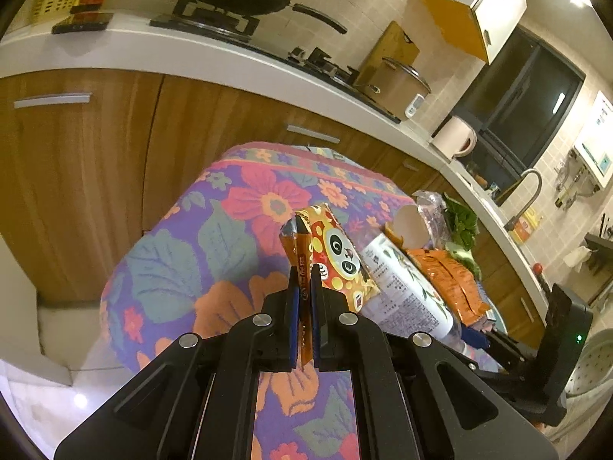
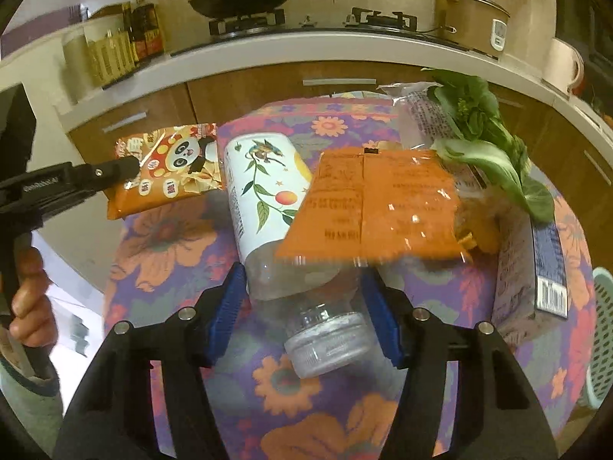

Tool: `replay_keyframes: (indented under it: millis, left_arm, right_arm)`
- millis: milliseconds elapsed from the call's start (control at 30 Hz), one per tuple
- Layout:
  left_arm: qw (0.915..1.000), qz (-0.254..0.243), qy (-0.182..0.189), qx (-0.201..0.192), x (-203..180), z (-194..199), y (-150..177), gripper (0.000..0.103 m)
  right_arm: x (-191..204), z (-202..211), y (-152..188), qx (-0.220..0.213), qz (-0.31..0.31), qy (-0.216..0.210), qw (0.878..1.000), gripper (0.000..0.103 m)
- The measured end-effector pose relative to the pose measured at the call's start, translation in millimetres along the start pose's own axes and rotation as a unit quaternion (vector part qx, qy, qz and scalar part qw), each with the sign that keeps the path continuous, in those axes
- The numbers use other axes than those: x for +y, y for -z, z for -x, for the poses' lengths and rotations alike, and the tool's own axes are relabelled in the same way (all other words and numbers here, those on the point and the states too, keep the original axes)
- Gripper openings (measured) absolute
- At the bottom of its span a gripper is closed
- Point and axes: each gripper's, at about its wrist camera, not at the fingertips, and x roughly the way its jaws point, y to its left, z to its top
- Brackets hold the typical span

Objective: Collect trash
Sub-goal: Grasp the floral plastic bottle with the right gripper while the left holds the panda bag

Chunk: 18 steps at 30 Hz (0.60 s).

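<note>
My left gripper (image 1: 304, 272) is shut on the orange edge of a panda-print snack wrapper (image 1: 337, 257), which stands tilted over the floral tablecloth (image 1: 237, 253). The right wrist view shows that wrapper (image 2: 172, 168) at the table's left edge, with the left gripper (image 2: 128, 166) on it. A clear plastic bottle (image 2: 264, 191) with a white flower label lies on the cloth, its cap toward me. My right gripper (image 2: 302, 272) straddles its clear shoulder. The left pad touches it and a small gap shows at the right pad. An orange snack bag (image 2: 383, 199) lies across the bottle.
Leafy greens (image 2: 482, 134), a clear printed wrapper (image 2: 417, 115) and a carton (image 2: 536, 280) lie on the table's right side. A paper cup (image 1: 410, 226) lies behind the bottle. A white perforated basket (image 2: 605, 326) stands at the right. A hand (image 2: 27, 291) holds the left gripper. Cabinets and a stove counter stand behind.
</note>
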Motion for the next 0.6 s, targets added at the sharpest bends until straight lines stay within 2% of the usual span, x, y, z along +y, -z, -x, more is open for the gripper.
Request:
replay_keyframes:
  millis: [133,300,433,467,500,533,600]
  left_arm:
    - [0.9999,-0.001,0.004,-0.017,-1,16,-1,0.003]
    - [0.9995,-0.007,0.013,-0.027,-8,30,1,0.003]
    - [0.9994,-0.016,0.021,-0.024,-19,27,5,0.003]
    - [0.9993,-0.018,0.025,-0.022,-22,25,6,0.003]
    - [0.9993,-0.019,0.026,-0.020,-25,23,7,0.003]
    - [0.9993,-0.021,0.026,-0.016,-27,20,9,0.003]
    - [0.9992,-0.026,0.027,-0.010,-32,18,11,0.003]
  right_arm:
    - [2,15,9,-0.001,-0.011,-0.020,1.000,0.057]
    - [5,37,24,0.002,-0.001,-0.009,1.000,0.057]
    - [13,46,46,0.033,0.037,-0.010,0.999,0.061]
    - [14,46,50,0.035,0.041,-0.016,0.998,0.065]
    - [14,45,51,0.035,0.044,-0.015,0.998,0.078]
    - [13,45,52,0.030,0.046,-0.013,0.998,0.084]
    - [13,44,46,0.026,0.056,-0.013,0.998,0.084]
